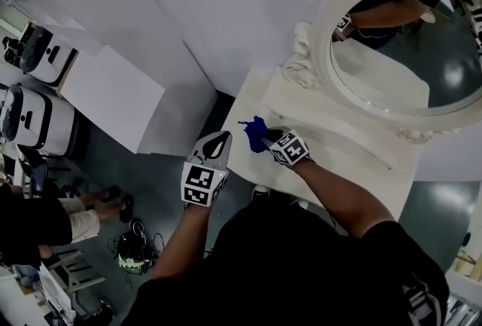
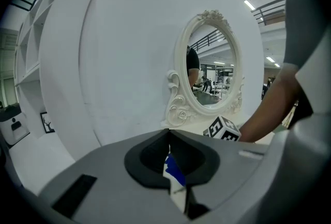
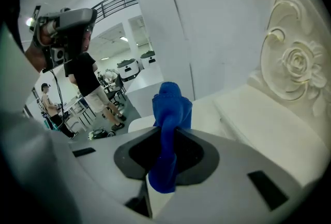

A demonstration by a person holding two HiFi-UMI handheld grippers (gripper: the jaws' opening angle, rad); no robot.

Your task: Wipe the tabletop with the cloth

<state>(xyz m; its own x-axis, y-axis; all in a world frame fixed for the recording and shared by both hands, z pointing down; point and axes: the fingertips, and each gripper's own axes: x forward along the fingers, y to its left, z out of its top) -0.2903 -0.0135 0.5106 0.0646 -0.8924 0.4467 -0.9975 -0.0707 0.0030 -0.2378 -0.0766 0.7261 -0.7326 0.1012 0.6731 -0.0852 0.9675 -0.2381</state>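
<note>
A bunched blue cloth (image 1: 254, 133) hangs over the left end of the white tabletop (image 1: 339, 147), and my right gripper (image 1: 269, 138) is shut on it. In the right gripper view the cloth (image 3: 170, 109) stands up out of the closed jaws of the right gripper (image 3: 166, 132) and spills below them. My left gripper (image 1: 219, 141) hovers off the table's left edge, jaws together and holding nothing. In the left gripper view the left gripper (image 2: 169, 137) shows only a thin slit, with a sliver of the blue cloth (image 2: 175, 172) seen through it.
An oval mirror (image 1: 399, 53) in a carved white frame (image 3: 295, 62) stands at the table's back, against a white wall. White panels (image 1: 113, 95) and white machines (image 1: 30, 117) are at the left. A person (image 1: 45, 220) sits at the lower left, near a bag (image 1: 134, 251) on the floor.
</note>
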